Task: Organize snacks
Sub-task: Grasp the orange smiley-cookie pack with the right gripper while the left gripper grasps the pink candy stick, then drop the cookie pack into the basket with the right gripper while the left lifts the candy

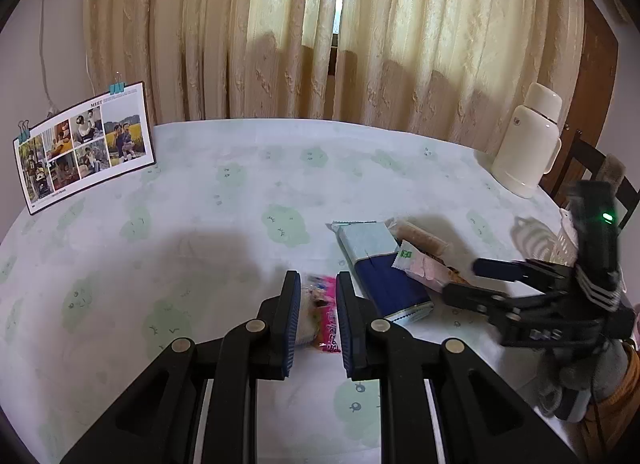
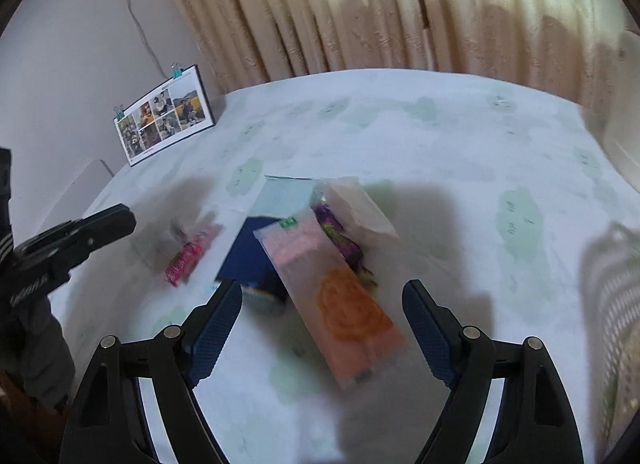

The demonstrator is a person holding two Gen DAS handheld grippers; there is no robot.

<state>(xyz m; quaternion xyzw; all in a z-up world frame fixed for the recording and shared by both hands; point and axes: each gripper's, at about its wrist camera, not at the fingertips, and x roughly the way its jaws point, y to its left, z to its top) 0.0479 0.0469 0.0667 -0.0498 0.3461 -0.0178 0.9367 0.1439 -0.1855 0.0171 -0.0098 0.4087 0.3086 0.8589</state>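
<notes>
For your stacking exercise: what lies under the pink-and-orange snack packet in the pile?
Under the pink-and-orange packet lie a blue-and-pale-blue pack and a purple wrapper. Whatever is beneath the packet's middle is covered.

A table (image 1: 240,192) draped in a pale cloth with green motifs holds a clipped photo card (image 1: 86,144), cream flask (image 1: 528,140), white basket (image 1: 536,240) and overlapping snack packets (image 1: 384,264).

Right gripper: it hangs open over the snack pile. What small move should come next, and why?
Probably lower the right gripper and close on the pink and orange packet. That packet lies on top of the pile, between the open jaws but untouched. The left gripper already holds the pink snack.
</notes>
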